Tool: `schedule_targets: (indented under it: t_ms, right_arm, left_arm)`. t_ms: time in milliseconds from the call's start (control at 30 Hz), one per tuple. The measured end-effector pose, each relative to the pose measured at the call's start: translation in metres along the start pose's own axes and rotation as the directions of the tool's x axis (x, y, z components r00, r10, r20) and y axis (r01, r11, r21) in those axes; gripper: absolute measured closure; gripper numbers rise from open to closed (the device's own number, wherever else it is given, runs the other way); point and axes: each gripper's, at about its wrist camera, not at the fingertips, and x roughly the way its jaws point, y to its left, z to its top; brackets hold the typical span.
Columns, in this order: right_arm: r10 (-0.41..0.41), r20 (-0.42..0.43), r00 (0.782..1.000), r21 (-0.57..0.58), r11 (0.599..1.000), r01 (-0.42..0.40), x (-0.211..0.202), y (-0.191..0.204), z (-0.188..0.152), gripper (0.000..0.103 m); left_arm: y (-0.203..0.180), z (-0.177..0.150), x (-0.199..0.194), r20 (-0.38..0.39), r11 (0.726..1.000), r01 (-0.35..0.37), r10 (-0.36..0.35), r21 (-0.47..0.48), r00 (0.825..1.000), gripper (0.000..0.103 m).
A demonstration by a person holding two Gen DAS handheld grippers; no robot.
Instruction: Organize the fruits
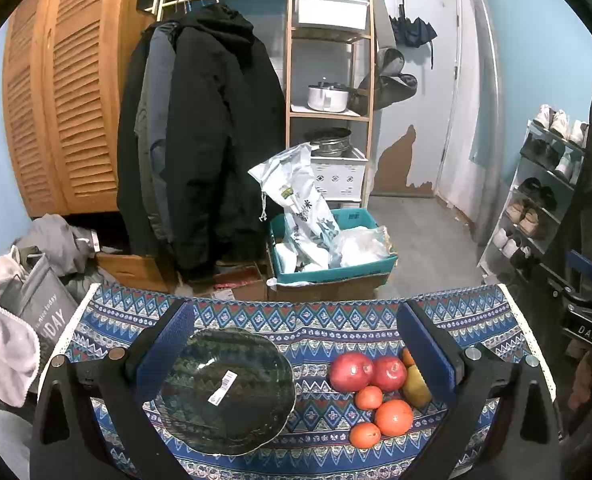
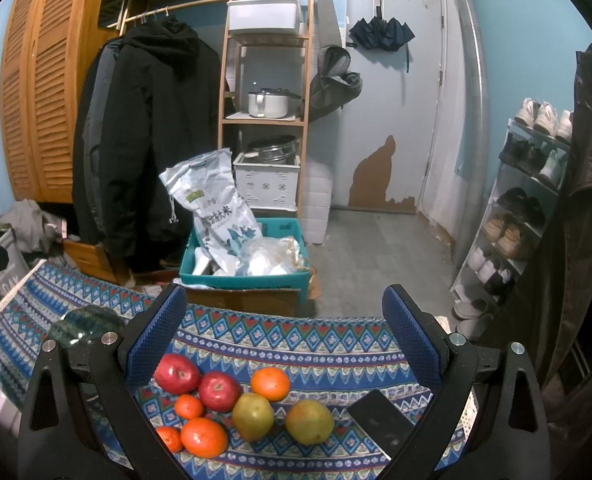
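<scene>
Your left gripper point(image 1: 296, 344) stands wide, empty; glass plate point(image 1: 227, 390) lies just inside its left finger, apples point(image 1: 366, 372) by its right. Your right gripper point(image 2: 283, 340) is likewise wide, nothing held; oranges point(image 2: 203, 436) and pears point(image 2: 279, 418) lie between its fingers, black phone point(image 2: 384, 424) near its right finger. Risk: the fruit touches, so closing on one may roll its neighbours off the patterned cloth point(image 2: 296, 340).

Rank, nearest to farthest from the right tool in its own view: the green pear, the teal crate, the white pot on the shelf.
1. Green pear: on the tablecloth, between the open right tool's fingers.
2. Teal crate: floor, beyond the table edge.
3. White pot: wooden shelf, at the back.
</scene>
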Motion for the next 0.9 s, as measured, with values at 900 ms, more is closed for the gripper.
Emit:
schedule_targets:
  t_ms: [900]
  right_arm:
    - [-0.001,0.003,1.0,0.0,1.0,0.001,-0.0018,-0.0002,0.0016,0.006]
  left_arm:
    - [-0.0012,-0.0007,-0.0013,-0.004,1.0,0.013,-0.013,-0.004,1.0,0.001]
